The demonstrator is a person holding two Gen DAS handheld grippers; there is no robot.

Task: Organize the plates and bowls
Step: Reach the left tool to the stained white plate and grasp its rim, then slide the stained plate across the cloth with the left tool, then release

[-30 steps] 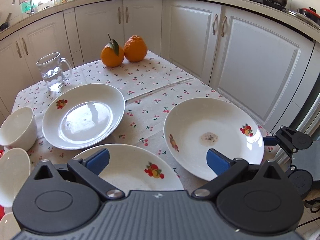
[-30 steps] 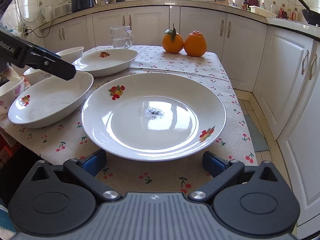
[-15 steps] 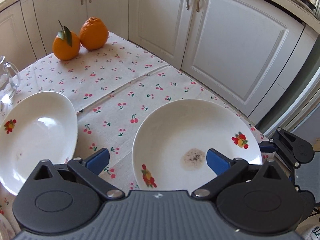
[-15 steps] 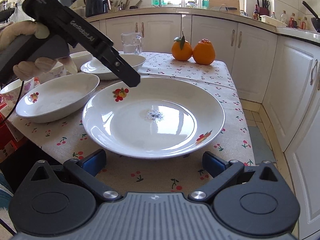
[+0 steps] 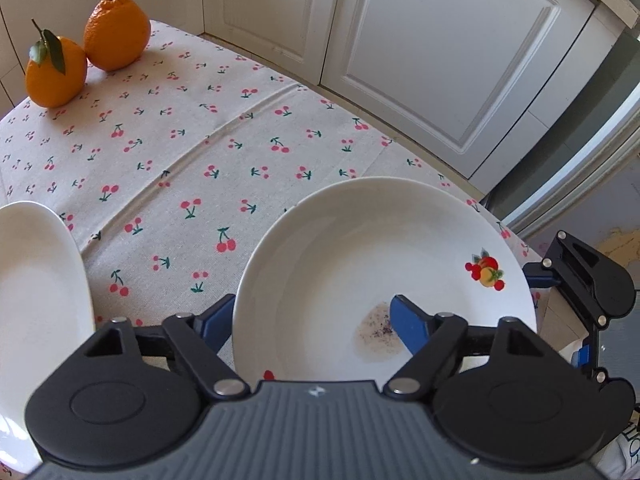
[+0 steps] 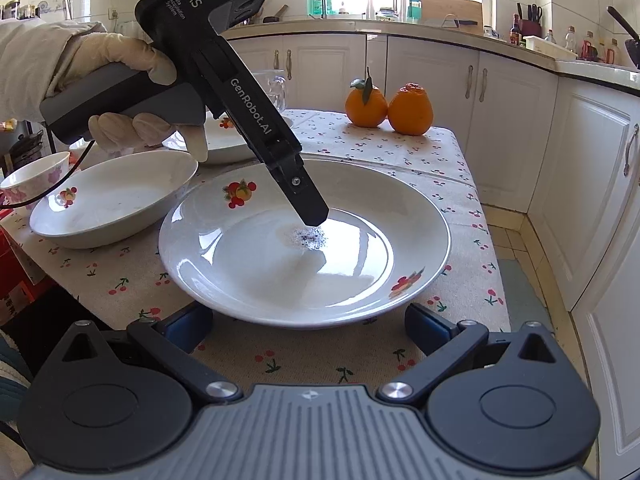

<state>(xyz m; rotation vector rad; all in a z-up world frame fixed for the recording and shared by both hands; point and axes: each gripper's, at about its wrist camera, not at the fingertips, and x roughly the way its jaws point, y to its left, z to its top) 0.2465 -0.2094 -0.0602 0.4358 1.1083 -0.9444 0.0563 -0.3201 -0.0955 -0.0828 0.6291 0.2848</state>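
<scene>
The stained plate (image 5: 360,264) sits at the near right corner of the desk (image 5: 192,152), on the cherry-print cloth, with a fruit motif on its rim and a dark speckled smear (image 6: 307,237) at its centre. The left tongs (image 5: 312,322) straddle this plate's rim — one blue finger outside the edge on the cloth side, the other inside the bowl of the plate just beside the smear. Their jaws have just been closing, with the rim between them, but a gap shows between the inner finger and the rim, so they are not yet clamped on it. In the right wrist view, the inner finger's tip (image 6: 310,210) comes down just over the smear, and a gloved hand (image 6: 120,92) holds the tool's grey handle.

The right tongs (image 6: 308,326) stand open and empty, low at the desk's near edge, one finger on each side of the plate's near rim and not touching it.

Just left of the stained plate lies a deeper white dish (image 6: 112,196), also with a fruit motif; behind it is another plate (image 6: 224,140), partly hidden by the hand. A small patterned bowl (image 6: 32,178) sits at the far left. Two oranges (image 6: 390,106) touch each other at the far end of the desk, one with a leaf, and a glass mug (image 6: 278,88) stands behind the left tool. White cabinets (image 5: 440,60) run around the room.
</scene>
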